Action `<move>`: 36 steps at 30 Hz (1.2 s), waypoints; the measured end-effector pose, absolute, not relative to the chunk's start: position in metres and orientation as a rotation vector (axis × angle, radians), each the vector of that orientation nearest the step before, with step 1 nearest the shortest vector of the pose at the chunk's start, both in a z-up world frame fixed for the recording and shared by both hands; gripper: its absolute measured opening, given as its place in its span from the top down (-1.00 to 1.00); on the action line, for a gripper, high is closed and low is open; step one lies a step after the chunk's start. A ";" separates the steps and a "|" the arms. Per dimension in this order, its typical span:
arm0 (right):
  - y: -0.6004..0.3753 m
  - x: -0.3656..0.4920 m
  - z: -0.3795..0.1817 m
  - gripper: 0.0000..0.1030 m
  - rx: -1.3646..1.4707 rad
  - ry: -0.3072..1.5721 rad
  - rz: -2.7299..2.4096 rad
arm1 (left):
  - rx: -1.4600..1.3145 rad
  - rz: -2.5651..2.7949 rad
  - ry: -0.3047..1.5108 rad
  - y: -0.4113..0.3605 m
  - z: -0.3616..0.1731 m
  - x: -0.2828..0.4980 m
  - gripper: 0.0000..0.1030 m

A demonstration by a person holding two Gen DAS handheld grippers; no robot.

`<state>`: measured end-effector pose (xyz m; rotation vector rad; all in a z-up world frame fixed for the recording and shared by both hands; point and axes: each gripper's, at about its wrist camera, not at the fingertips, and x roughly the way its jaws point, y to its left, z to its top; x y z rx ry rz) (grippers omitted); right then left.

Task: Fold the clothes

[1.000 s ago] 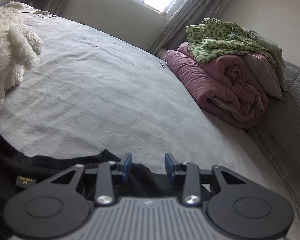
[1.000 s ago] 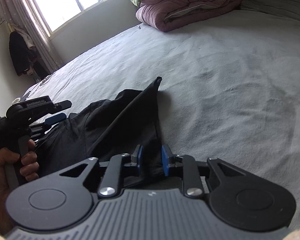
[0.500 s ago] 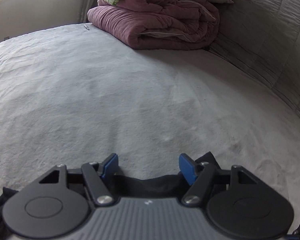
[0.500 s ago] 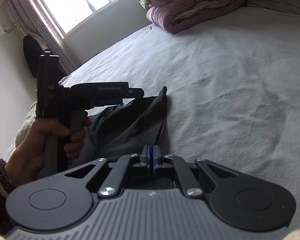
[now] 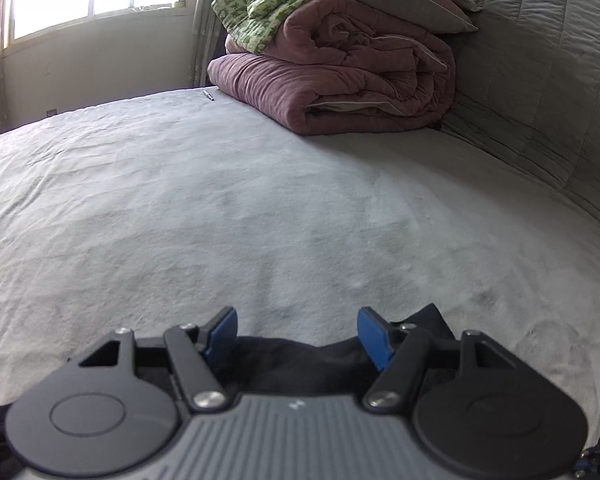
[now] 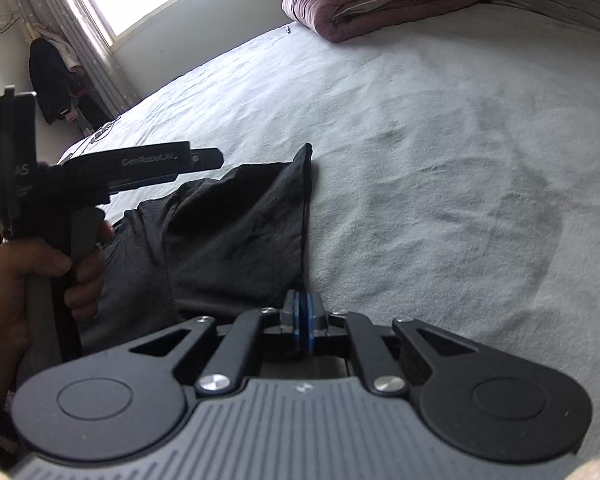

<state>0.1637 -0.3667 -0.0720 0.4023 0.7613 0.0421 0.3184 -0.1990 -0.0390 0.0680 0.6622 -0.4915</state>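
I have the dark garment [image 6: 220, 240] lying on the bed [image 6: 420, 140], in the lower left of the right wrist view, bunched into soft folds with one corner poking up toward the middle of the frame. My left tool [image 5: 296, 334] stands spread, its blue pads apart and nothing pressed between them; a dark edge of the garment lies just under and behind them at the bottom of that view. My right tool [image 6: 303, 322] has its pads nearly together and they are opening at this moment; I cannot tell for sure whether a thin bit of cloth sits between them, since the garment's near edge runs right up to them.

I judge the fabric light, limp and a little slippery, so it will sag and slide rather than hold a crease. I would take it at a hem or corner, one tool to each end of the same edge.

There are no containers here; a rolled maroon quilt [image 5: 340, 76] with a green patterned blanket [image 5: 268, 12] atop it sits in the upper middle of the frame.
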 end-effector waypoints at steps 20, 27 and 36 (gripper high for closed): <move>-0.341 0.108 -0.060 0.19 0.531 0.942 0.121 | 0.012 -0.372 0.764 -0.072 -0.017 0.158 -0.42; -0.311 0.073 -0.058 0.45 0.525 1.022 0.208 | 0.013 -0.370 0.770 -0.040 -0.025 0.092 -0.42; -0.311 0.043 -0.053 0.95 0.485 0.977 0.061 | -0.015 -0.139 0.795 0.052 -0.032 0.037 -0.42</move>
